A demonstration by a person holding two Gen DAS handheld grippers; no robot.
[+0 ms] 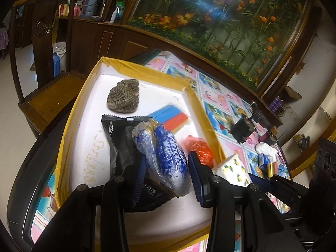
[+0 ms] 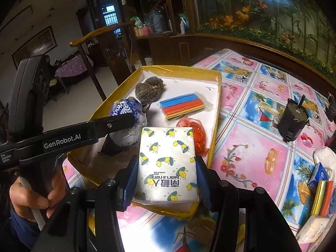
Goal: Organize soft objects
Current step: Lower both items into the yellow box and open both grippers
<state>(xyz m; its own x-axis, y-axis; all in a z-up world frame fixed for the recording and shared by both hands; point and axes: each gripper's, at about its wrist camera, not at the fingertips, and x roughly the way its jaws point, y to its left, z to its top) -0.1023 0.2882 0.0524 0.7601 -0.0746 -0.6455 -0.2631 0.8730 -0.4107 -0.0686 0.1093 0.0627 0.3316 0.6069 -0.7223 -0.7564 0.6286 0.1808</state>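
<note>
My left gripper (image 1: 168, 176) is shut on a blue-and-white Vinda tissue pack (image 1: 166, 155) and holds it over the white tray with yellow rim (image 1: 134, 67). In the right wrist view the same pack (image 2: 128, 113) shows over the tray (image 2: 216, 113). My right gripper (image 2: 166, 178) is shut on a white tissue pack with lemon print (image 2: 168, 161), held above the tray's near corner; it also shows in the left wrist view (image 1: 233, 171). In the tray lie a brown mesh pouch (image 1: 124, 96), a black packet (image 1: 119, 145), coloured sponge strips (image 1: 172, 117) and a red bag (image 1: 198, 147).
The table has a pink and blue patterned cloth (image 2: 252, 147). On it stand a black motor-like object (image 2: 294, 119) and, at the right edge, white cloth (image 2: 325, 157), small packs (image 2: 321, 195) and a tissue pack (image 2: 313, 231). A wooden chair (image 1: 42, 63) stands beyond the tray.
</note>
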